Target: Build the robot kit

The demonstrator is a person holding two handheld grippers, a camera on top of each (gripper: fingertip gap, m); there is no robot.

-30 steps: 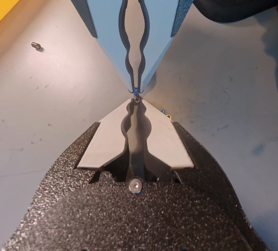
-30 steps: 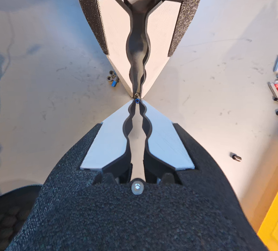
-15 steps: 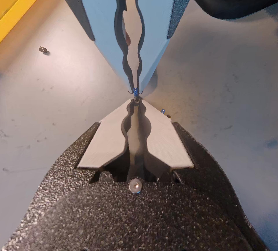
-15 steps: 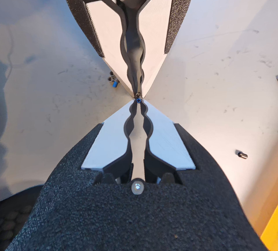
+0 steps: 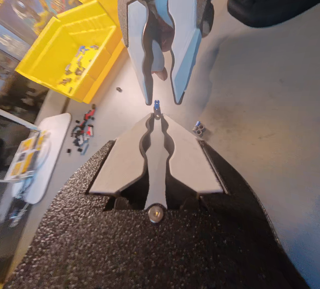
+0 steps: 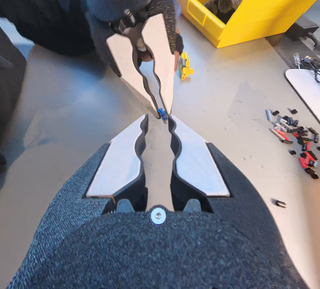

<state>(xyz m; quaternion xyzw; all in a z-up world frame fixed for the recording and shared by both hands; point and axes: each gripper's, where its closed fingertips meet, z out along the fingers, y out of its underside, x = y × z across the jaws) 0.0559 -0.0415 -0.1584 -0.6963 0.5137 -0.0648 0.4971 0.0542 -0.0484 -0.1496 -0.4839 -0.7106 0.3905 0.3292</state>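
Observation:
My left gripper (image 5: 157,116) is shut on a small dark piece (image 5: 157,115) with a blue pin (image 5: 156,105) sticking out of its front, held above the grey table (image 5: 251,107). My right gripper (image 6: 158,117) is open and empty. Its tips stand either side of the blue pin (image 6: 161,112) without gripping it. In the left wrist view the right gripper (image 5: 163,102) faces mine tip to tip. In the right wrist view the left gripper (image 6: 163,115) comes in from above, held by a gloved hand (image 6: 176,43).
A grey connector with a blue pin (image 5: 199,127) lies on the table. Yellow bins (image 5: 69,52) (image 6: 242,12) stand at the table's edge. Nearby are a pile of small black and red pieces (image 6: 297,135) (image 5: 83,131), a white board (image 6: 303,86) and a yellow piece (image 6: 185,66). The tips of both grippers are at nearly the same place.
My right gripper has opened and let go of the blue pin, which stays in my left gripper's piece. Both cameras have tilted up and back, so more of the table shows.

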